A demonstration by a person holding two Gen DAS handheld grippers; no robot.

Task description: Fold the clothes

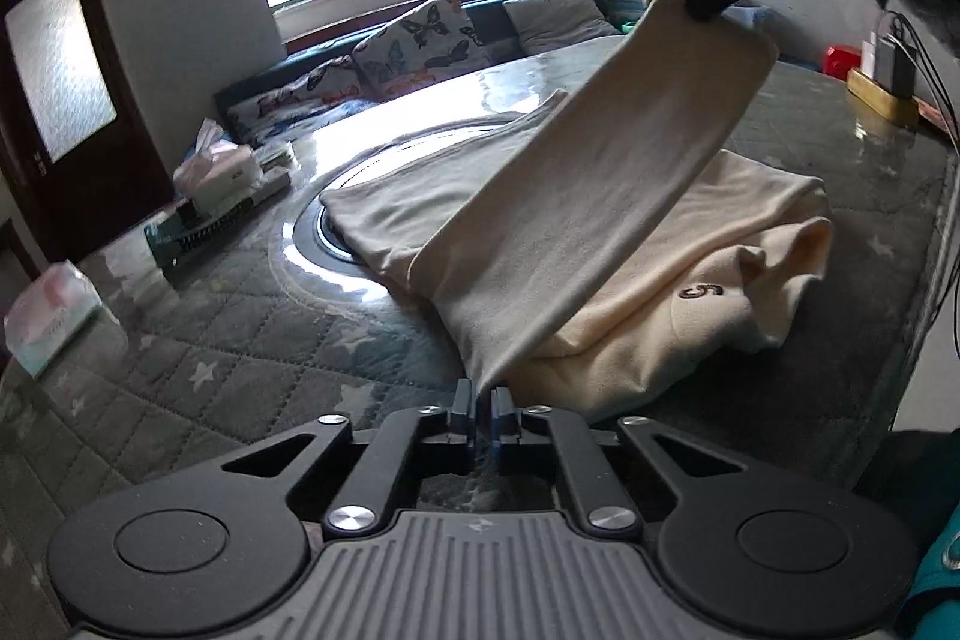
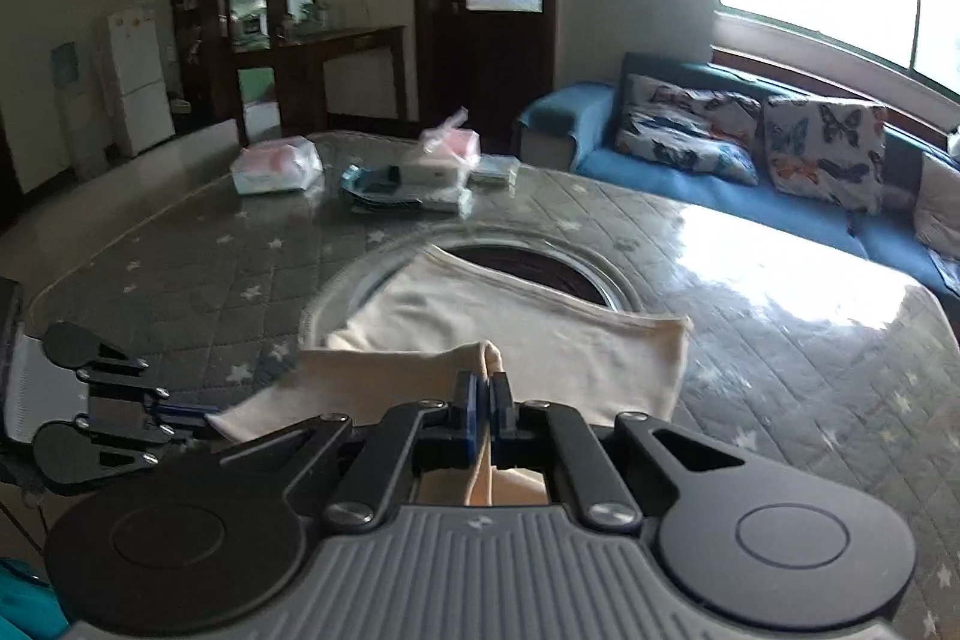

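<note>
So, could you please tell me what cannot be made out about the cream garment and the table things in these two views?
- Cream fabric garment: the lifted panel hides the folds beneath it in the left wrist view; the right gripper body hides its near part in the right wrist view.
- Dark embroidered mark: partly creased, not fully readable.
- White tissue packs: lettering too small and blurred.
- Left gripper: the pinched edge is hidden between the fingers.

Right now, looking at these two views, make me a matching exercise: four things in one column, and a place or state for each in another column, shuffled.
Things:
1. sleeve
2. left tool
3. butterfly pillow
4. tissue pack

Places or states:
A. on the blue sofa
B. lifted off the table, stretched between both tools
C. on the far side of the table
D. shut on the sleeve's near end

Pairs: 1-B, 2-D, 3-A, 4-C
</note>
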